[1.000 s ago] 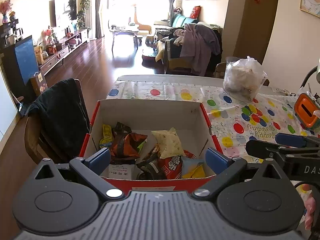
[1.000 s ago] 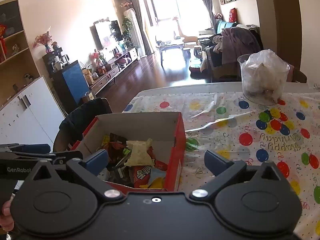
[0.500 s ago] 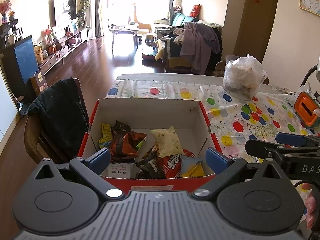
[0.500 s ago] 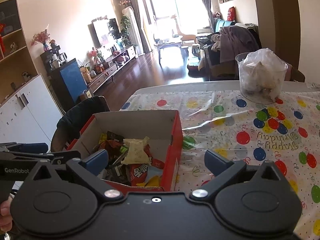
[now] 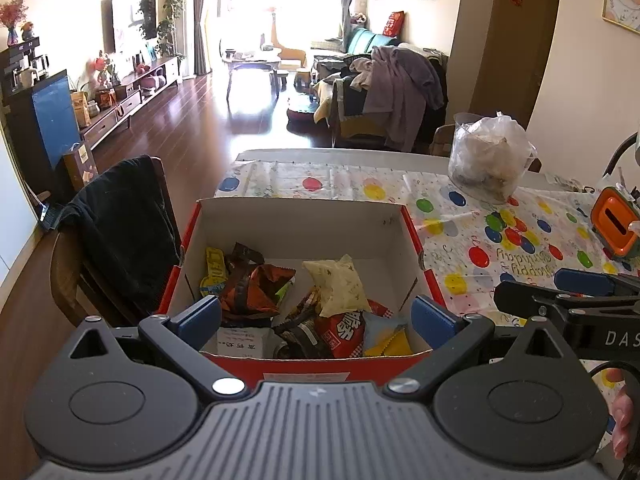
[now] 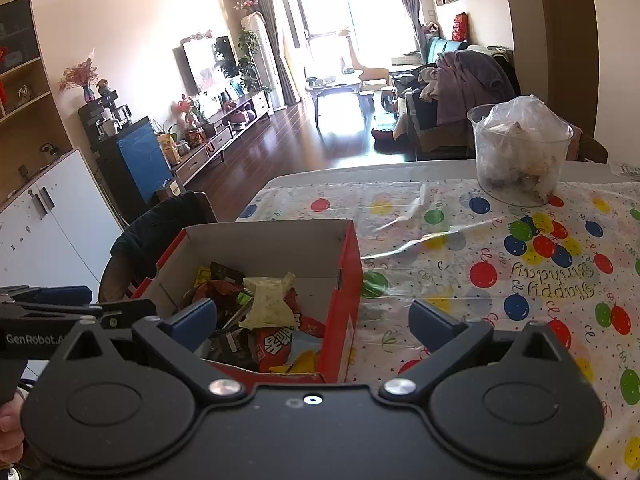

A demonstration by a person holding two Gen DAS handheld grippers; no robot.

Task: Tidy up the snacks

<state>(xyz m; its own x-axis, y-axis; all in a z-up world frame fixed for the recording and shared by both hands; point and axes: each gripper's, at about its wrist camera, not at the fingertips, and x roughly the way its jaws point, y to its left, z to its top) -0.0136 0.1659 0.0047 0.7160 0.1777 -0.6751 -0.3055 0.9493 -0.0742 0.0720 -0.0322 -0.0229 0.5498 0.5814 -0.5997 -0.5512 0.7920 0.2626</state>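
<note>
Both views have drawn back and up a little over the last second, so the red cardboard box [image 5: 424,254] sits lower and shows more of its inside. Left tongs [image 5: 316,316] hang over the near edge of the box with both blue pads spread wide and nothing between them. Right tongs [image 6: 314,320] are likewise wide apart and empty, one pad over the box's right corner, the other over the balloon-print cloth [image 6: 520,280] that covers the desk. Snack packets lie loose in the box: a pale yellow packet [image 5: 338,284] on top of a red packet [image 5: 344,332], a brown packet [image 5: 252,288] to the left, and a yellow packet [image 5: 212,270] against the left wall. Farther back on the desk stands a clear tub [image 6: 520,156] with a plastic bag in it, well apart from the box.
</note>
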